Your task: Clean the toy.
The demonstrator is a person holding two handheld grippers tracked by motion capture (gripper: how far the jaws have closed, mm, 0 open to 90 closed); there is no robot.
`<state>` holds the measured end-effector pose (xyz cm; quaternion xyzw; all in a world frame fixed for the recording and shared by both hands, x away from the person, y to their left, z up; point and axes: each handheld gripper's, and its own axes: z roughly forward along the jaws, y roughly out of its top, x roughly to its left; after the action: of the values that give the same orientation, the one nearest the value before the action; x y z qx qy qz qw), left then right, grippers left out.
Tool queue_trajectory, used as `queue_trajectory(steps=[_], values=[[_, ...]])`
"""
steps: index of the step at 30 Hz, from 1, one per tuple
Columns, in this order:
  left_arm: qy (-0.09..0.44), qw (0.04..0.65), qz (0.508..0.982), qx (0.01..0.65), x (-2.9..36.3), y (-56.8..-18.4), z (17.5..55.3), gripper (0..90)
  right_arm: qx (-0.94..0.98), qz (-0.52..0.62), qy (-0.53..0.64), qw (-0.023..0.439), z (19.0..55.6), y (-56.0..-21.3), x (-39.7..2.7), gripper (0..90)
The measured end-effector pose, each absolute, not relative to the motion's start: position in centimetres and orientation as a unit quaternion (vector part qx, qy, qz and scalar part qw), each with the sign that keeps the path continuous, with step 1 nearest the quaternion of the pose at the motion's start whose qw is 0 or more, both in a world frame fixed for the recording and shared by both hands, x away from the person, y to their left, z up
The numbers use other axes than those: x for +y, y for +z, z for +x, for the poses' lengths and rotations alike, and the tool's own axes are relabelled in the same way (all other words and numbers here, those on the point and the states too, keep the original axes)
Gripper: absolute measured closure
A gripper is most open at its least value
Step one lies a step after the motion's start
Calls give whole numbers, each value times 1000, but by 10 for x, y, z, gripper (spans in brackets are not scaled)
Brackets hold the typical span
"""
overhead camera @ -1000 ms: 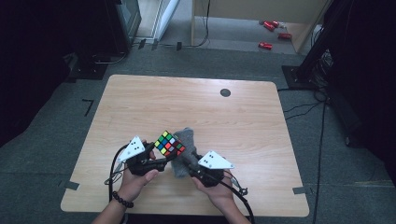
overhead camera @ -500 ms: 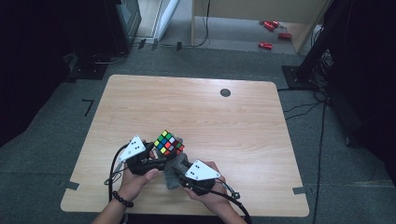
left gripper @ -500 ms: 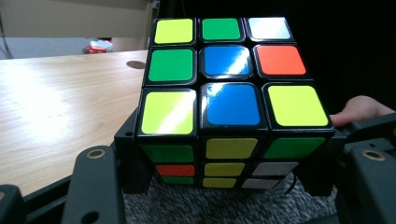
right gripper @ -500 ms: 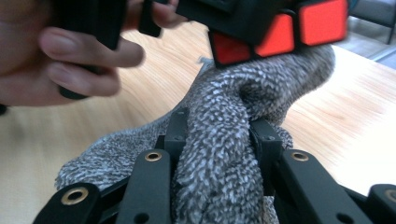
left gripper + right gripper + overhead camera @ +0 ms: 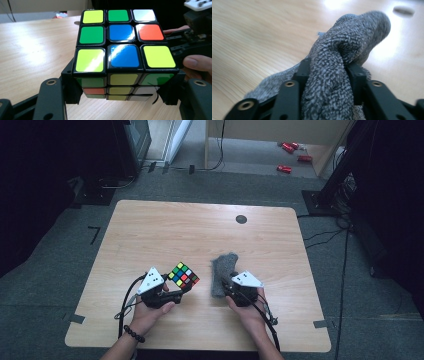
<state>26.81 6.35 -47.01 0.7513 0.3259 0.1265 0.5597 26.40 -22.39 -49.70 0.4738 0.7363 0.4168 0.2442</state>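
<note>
A: Why is the left gripper (image 5: 176, 296) holding the multicoloured plastic puzzle cube (image 5: 183, 275) off the pale wooden tabletop (image 5: 165, 230)?

B: Its jaws are clamping the cube's lower layers from both sides, tilting one face up toward the person. Likely that is exposing the stickered faces for wiping; the cube is sitting near the front edge, left of centre.

A: And the right gripper (image 5: 327, 72)?

B: Its jaws are pinching a bunched fold of the grey fuzzy cloth (image 5: 223, 273), though they have just been widening a little, so the grip is loosening. The rest of the cloth is draping onto the tabletop, apart from the cube.

A: Reading?

B: One hand is steadying, the other is carrying the wiper.
</note>
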Motion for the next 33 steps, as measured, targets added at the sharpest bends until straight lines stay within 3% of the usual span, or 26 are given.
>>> queue_trajectory(steps=[3, 4, 12, 20, 33], values=[[126, 555, 753, 331, 64, -471, 270, 347, 747, 480, 406, 217, 270, -503, -230, 517], [127, 554, 753, 333, 64, -471, 270, 347, 741, 484, 411, 219, 270, -501, -234, 461], [131, 549, 751, 342, 65, -471, 272, 346, 708, 462, 467, 259, 260, -470, -243, 285], [130, 550, 749, 346, 62, -468, 272, 346, 720, 397, 514, 244, 245, -453, -224, 213], [107, 560, 745, 346, 50, -460, 266, 346, 766, 305, 518, 229, 232, -469, -174, 147]])
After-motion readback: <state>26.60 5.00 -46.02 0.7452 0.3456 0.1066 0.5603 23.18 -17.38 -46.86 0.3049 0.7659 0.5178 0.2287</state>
